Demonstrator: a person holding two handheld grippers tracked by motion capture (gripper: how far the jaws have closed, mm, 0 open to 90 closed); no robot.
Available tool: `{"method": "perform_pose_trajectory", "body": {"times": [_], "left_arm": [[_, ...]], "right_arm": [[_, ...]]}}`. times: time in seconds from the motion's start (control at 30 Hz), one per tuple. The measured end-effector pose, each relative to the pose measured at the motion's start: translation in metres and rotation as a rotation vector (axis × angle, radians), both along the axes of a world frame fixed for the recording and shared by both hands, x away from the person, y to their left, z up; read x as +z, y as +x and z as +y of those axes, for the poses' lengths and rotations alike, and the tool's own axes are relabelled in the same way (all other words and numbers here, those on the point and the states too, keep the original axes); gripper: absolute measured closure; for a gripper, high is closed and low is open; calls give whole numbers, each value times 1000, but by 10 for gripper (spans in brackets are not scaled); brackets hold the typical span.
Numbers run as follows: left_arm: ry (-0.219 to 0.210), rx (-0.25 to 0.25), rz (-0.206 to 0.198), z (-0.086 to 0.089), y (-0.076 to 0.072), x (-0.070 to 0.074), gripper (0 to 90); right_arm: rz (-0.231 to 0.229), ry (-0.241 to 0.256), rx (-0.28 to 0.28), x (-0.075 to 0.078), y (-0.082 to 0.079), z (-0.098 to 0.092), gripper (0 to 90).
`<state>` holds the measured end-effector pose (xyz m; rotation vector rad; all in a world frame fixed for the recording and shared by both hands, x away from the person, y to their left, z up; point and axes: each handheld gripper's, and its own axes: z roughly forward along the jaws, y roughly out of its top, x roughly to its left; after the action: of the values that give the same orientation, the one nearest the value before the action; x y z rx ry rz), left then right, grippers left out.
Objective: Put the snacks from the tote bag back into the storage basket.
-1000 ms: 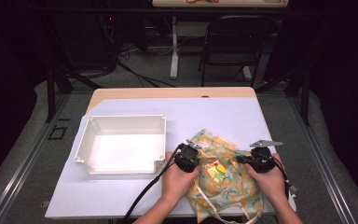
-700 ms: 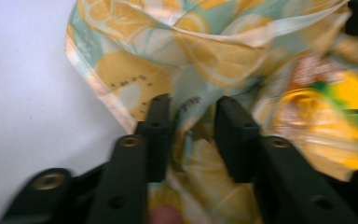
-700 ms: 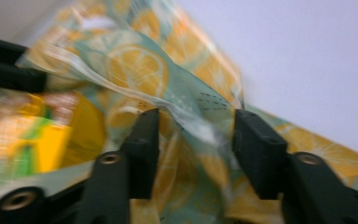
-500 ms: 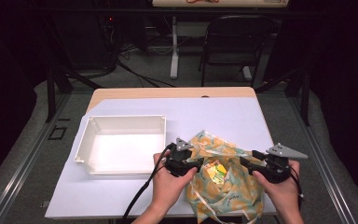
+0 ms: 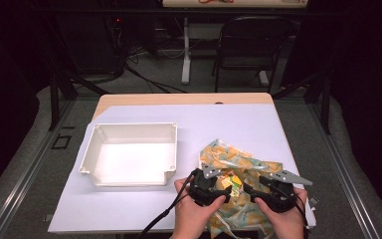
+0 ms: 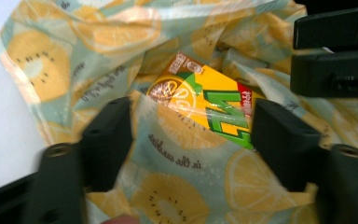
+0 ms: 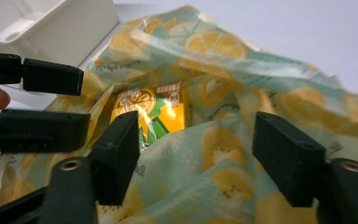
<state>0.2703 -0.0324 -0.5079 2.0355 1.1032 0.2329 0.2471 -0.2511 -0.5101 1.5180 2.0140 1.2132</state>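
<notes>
White surface (image 5: pixel 258 124): soft, floppy bag (image 5: pixel 238 164); stiff carton (image 6: pixel 205 100) inside. Left gripper (image 6: pixel 191 135) and right gripper (image 7: pixel 196 149) gape wide, empty; grab carton sides.

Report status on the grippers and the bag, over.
Left hand-held gripper open, right hand-held gripper open, both at the fruit-print bag. Yellow carton sits in its mouth. Loose bag fabric partly covers carton.

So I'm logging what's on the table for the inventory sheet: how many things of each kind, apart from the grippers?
Patterned fabric bag: 1
Yellow and green carton inside the bag: 1
White plastic tray: 1
Total: 3
</notes>
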Motion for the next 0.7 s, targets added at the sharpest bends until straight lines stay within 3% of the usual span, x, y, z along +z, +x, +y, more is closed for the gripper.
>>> {"method": "perform_pose_trajectory", "body": {"times": [0.1, 0.17, 0.27, 0.37, 0.4, 0.43, 0.5, 0.7], "left_arm": [[15, 9, 9, -2, -2, -3, 246], [19, 15, 28, -1, -3, -7, 333], [25, 2, 49, 4, -4, -12, 566], [5, -12, 81, 12, -1, -14, 836], [-11, -16, 84, 13, 0, -14, 892], [-19, -23, 78, 15, 0, -14, 899], [-25, -34, 68, 18, -1, -12, 900], [-23, -48, 61, 22, -4, -11, 900]], "right_arm": [[34, 2, -1, -5, 4, 6, 259], [51, -15, 1, -9, 5, 10, 298], [88, -11, 40, -15, 6, 10, 563], [95, -1, 62, -17, 5, 9, 735], [85, -18, 54, -15, 4, 9, 878], [66, -47, 37, -14, 2, 8, 893], [64, -25, 42, -12, 2, 5, 900], [47, -60, 63, -11, -1, 6, 900]]}}
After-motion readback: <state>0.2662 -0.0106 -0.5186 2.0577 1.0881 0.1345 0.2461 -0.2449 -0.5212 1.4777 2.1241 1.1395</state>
